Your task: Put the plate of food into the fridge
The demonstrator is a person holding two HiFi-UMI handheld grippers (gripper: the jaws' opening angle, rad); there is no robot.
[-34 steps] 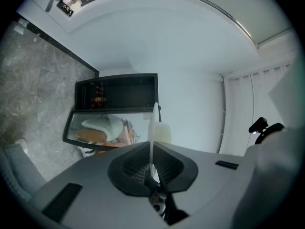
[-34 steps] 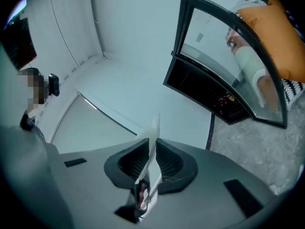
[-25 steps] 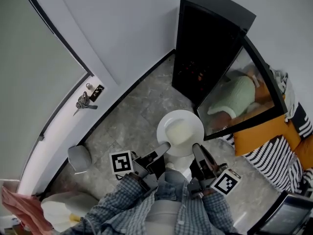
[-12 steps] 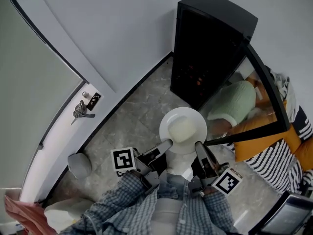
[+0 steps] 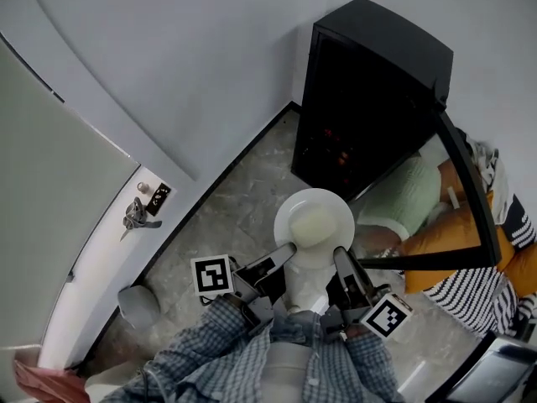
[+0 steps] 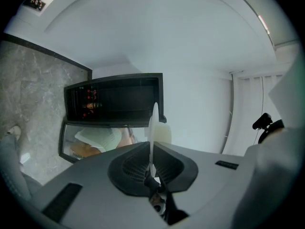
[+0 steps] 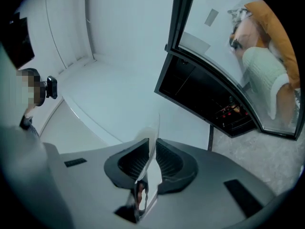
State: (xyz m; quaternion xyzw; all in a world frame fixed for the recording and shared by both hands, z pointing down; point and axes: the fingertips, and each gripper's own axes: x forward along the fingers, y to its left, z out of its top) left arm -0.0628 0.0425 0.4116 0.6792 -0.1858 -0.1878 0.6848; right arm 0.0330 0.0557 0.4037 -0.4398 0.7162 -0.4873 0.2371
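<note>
The plate [image 5: 315, 225], white and round, carries pale creamy food [image 5: 312, 223] and is held level above the floor [image 5: 239, 204], just in front of the fridge [image 5: 369, 82] and not yet inside it. The left claw [image 5: 281, 254] is clenched on the plate's near left rim and the right claw [image 5: 341, 259] on its near right rim. In each gripper view the rim shows edge-on, a thin white line pinched between the dark ribbed pads [image 6: 151, 128] [image 7: 153, 142]. Each claw bears a cube with a black-and-white square marker, the left one [image 5: 211, 275] and the right one [image 5: 387, 315]. The sleeves behind them are blue-grey check. The fridge is a black cabinet against a white wall, its inside dark with a few small red and orange spots [image 5: 340, 154]. Its glass door [image 5: 457, 175] stands swung open to the right, and a pale green ribbed shape and orange cloth show in the pane. Far left, a white door has a metal handle [image 5: 134, 217].
</note>
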